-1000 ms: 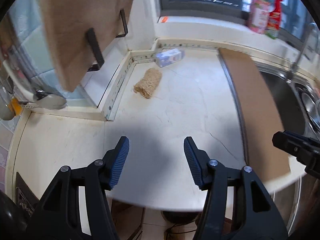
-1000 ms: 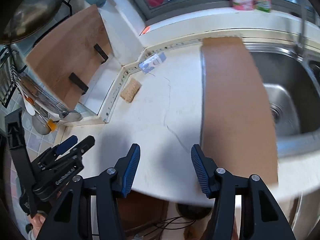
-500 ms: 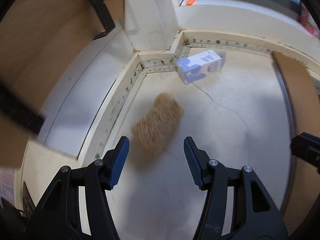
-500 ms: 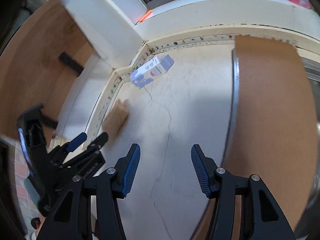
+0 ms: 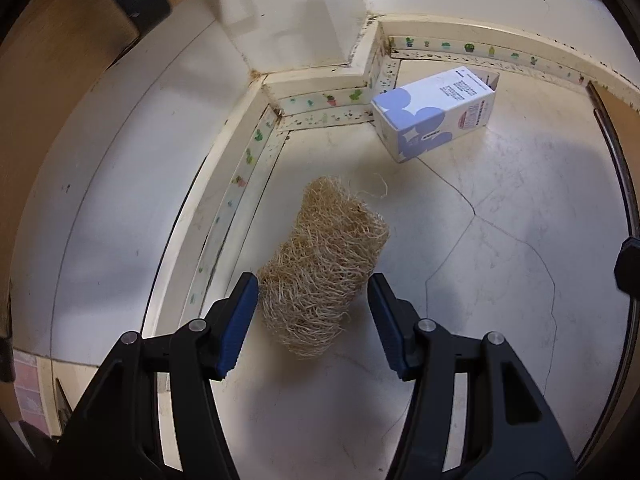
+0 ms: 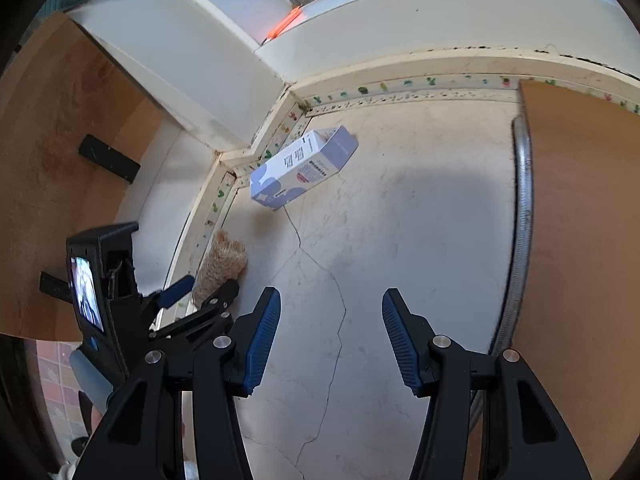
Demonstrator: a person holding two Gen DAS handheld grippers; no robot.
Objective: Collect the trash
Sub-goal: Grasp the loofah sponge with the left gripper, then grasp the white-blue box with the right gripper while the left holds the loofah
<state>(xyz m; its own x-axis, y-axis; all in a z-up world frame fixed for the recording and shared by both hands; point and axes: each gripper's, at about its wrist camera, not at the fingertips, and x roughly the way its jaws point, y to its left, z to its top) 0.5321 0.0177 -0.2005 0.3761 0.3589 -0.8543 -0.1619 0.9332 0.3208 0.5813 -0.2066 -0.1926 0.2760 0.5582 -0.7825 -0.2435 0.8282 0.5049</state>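
Observation:
A tan fibrous loofah scrubber lies on the pale cracked countertop beside the raised back ledge. My left gripper is open and straddles its near end, with the blue pads just off its sides. A white and blue carton lies on its side in the corner beyond. In the right wrist view the carton is ahead and to the left of my right gripper, which is open over bare counter with nothing between its fingers. The left gripper shows there around the loofah.
A wooden cutting board with black handles leans at the left. A brown board covers the area at the right, with a metal rim along it. A taped ledge and wall corner close off the back.
Both grippers have moved forward and down toward the back corner. The loofah, far ahead before, now sits between the left fingers, and the carton is much nearer. Jaw widths are unchanged.

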